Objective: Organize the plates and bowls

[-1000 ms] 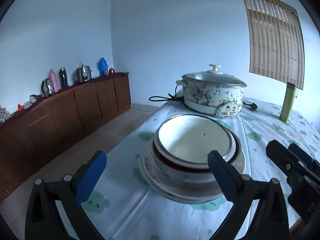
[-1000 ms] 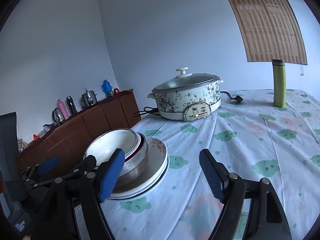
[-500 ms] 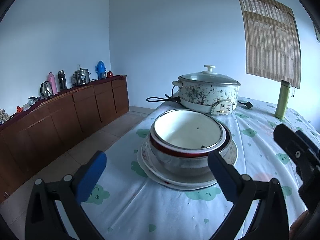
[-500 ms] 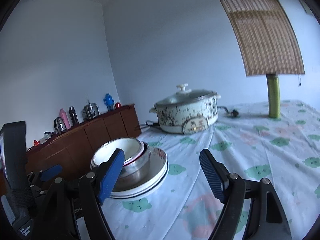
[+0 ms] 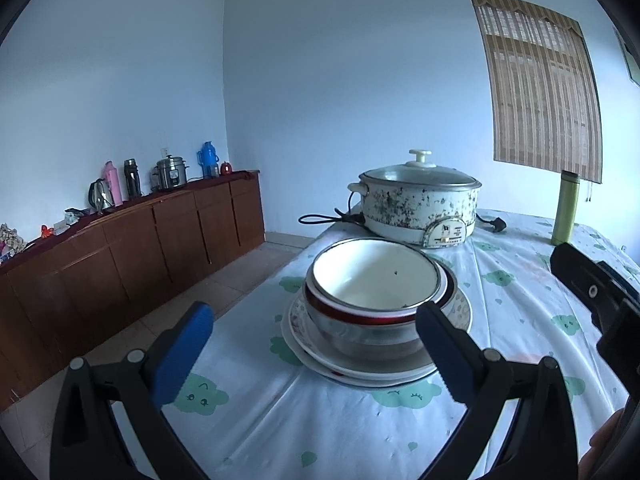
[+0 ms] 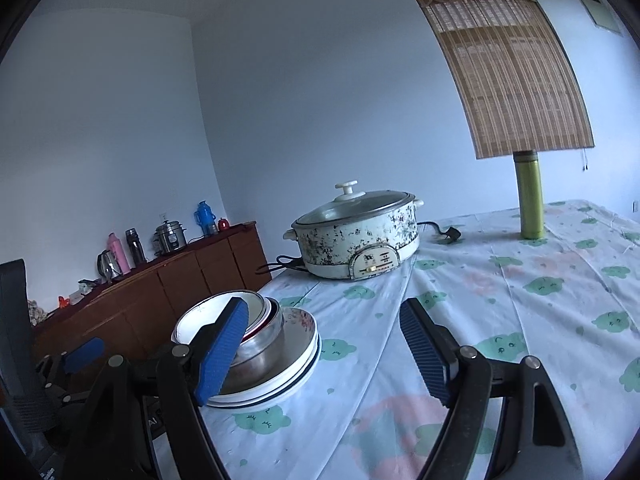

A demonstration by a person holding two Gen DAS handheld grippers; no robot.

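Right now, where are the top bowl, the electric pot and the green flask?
top bowl [image 5: 372,280], left wrist view, on its white inside.
electric pot [image 6: 352,240], right wrist view, on its speckled side wall.
green flask [image 6: 529,200], right wrist view, on the middle of its body.

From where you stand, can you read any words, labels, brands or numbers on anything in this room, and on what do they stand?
No text can be read.
Control panel on the speckled white electric cooking pot: printed marks, too small and blurred.
Cream-coloured framed sign on the wall: lines too blurred.
Black frame of the right gripper: faint pale letters near its base, cut off and unreadable.
Tall green flask: no lettering shows.
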